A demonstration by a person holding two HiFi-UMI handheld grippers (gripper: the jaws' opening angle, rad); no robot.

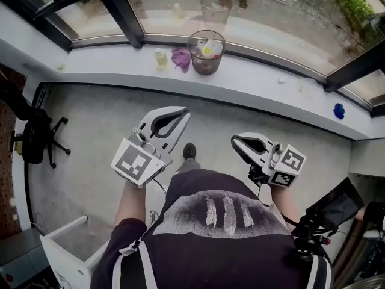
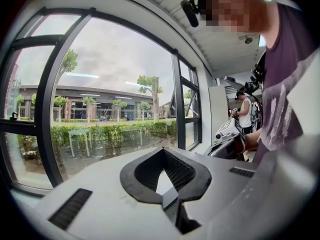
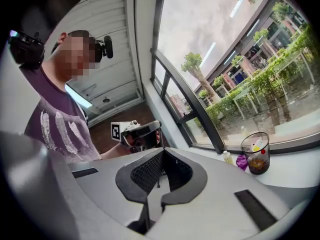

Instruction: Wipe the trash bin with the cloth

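Transparent cylindrical trash bin [image 1: 206,54] stands upright on the white window sill [image 1: 108,71], long axis vertical and mouth upward, with litter inside. The crumpled purple cloth [image 1: 180,59] lies just beside it on the sill, and a small pale bottle [image 1: 160,57] stands next to the cloth. The right gripper view takes in bin, cloth, bottle and the left gripper [image 3: 152,129] — the left gripper view shows only window panes, trees and a distant person [image 2: 245,111]. Both tools are held before the wearer's torso, well apart from the sill, tips angled toward it — left gripper and right gripper [image 1: 236,141] alike have their jaws pressed together on nothing.
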